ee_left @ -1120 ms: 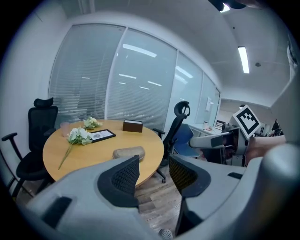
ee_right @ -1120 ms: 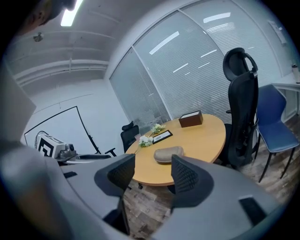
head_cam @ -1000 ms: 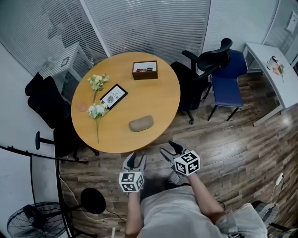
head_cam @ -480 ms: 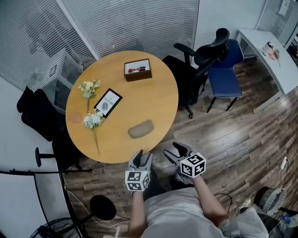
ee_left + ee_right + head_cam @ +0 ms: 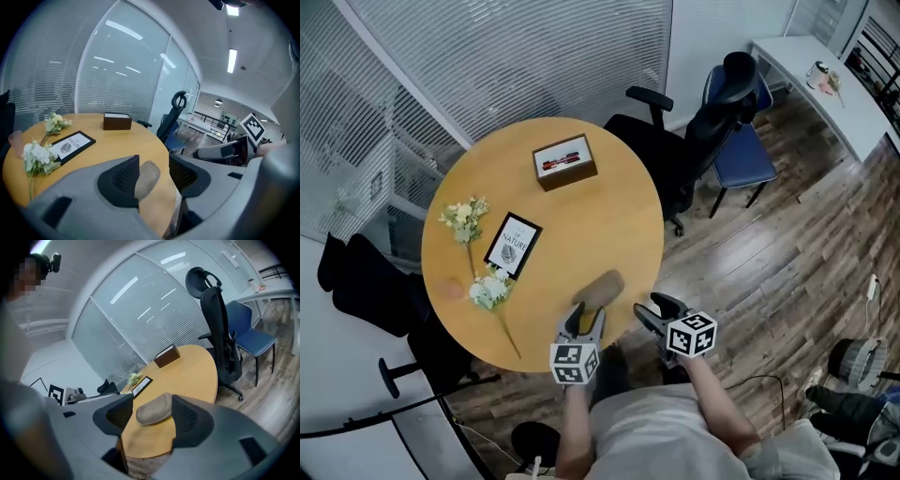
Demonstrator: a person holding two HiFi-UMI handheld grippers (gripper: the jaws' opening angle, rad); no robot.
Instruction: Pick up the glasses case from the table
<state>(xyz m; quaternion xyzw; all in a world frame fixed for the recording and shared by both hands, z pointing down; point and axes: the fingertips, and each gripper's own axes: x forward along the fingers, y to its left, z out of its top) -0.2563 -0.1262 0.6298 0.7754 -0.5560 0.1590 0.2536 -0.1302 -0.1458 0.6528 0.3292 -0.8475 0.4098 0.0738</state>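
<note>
The tan, oval glasses case (image 5: 598,287) lies near the front edge of the round wooden table (image 5: 609,216). My left gripper (image 5: 583,315) is over the table's edge just short of the case, open, with nothing between its fingers. In the left gripper view the case (image 5: 146,179) shows just beyond the open left gripper (image 5: 153,164). My right gripper (image 5: 656,312) hangs off the table's edge to the right of the case, also open. The right gripper view frames the case (image 5: 156,411) between the jaws of the right gripper (image 5: 151,403), apart from both.
A brown box (image 5: 564,161) with pens stands at the table's far side. A framed card (image 5: 513,246) and white flowers (image 5: 490,291) lie at the left. A black office chair (image 5: 675,159) and a blue chair (image 5: 741,155) stand right of the table on wooden floor.
Both grippers have moved forward toward the table. The left one now reaches over the table's edge close to the case, and the right one has come up beside the edge.
</note>
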